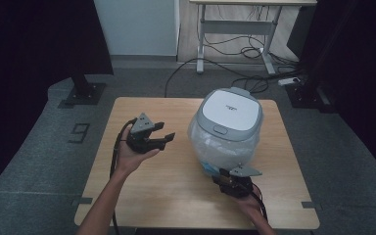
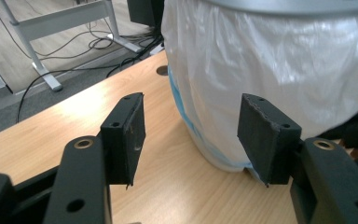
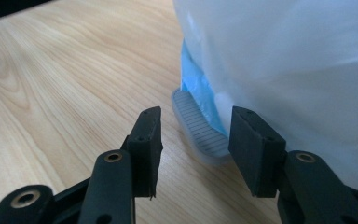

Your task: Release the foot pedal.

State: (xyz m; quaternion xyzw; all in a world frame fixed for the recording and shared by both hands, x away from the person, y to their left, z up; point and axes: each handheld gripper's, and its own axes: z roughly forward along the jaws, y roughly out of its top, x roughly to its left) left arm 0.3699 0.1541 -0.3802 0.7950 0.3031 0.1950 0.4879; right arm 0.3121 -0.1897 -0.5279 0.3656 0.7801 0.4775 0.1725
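A lidded bin (image 1: pixel 227 128) lined with a thin white bag (image 2: pixel 279 79) stands on the table (image 1: pixel 166 186), right of centre. The left tool (image 1: pixel 157 138) hovers spread beside it; the right tool (image 3: pixel 193 140) is spread at the foot pedal (image 3: pixel 200 128). The bag looks soft and slippery, probably tearable; pinch a loose fold.

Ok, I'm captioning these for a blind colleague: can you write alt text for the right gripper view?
The open right gripper points at a ribbed grey pedal at the foot of a bin wrapped in a white plastic bag. A strip of blue plastic shows just above the pedal, and all of it rests on a light wooden table.
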